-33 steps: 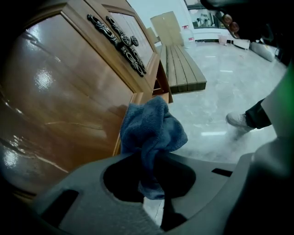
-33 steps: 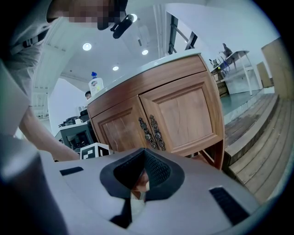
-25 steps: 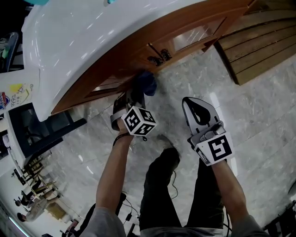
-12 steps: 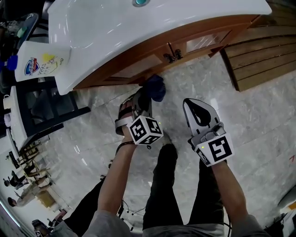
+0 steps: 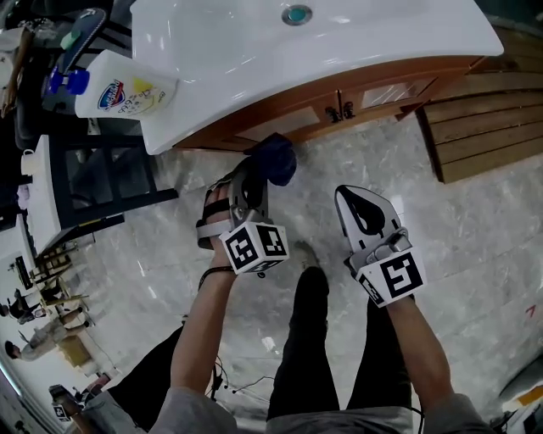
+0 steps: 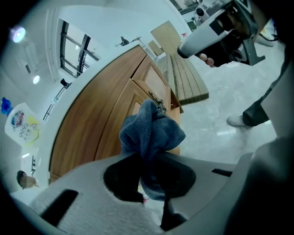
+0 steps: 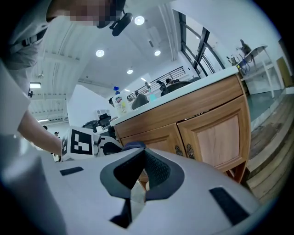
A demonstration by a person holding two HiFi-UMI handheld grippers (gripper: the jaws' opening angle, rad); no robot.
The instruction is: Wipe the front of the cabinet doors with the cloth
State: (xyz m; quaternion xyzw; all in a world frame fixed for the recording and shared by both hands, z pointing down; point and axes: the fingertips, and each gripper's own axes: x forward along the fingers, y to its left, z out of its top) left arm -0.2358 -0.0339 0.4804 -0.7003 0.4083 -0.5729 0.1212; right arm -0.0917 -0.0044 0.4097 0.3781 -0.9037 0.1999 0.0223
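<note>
Left claw [image 6: 148, 158] is clamped on the bunched blue cloth [image 6: 151, 131], and you've got it right up by the cabinet doors [image 7: 219, 133]; can't tell if it's touching. Right claw [image 7: 138, 182] is pinched together, empty. Nothing shows wiped areas, so I'd guess most is left.

Cloth [image 5: 273, 158]: dark blue. Doors [image 5: 386, 91]: brown wood grain. Counter [image 5: 382, 34]: white. Floor [image 5: 484, 237]: grey, marbled.

White table [image 5: 254, 51] atop the wooden cabinet [image 5: 322, 97]: a round drain [image 5: 297, 14] sits in its surface; a blue-capped white bottle [image 5: 119, 91] stands at its left end.
</note>
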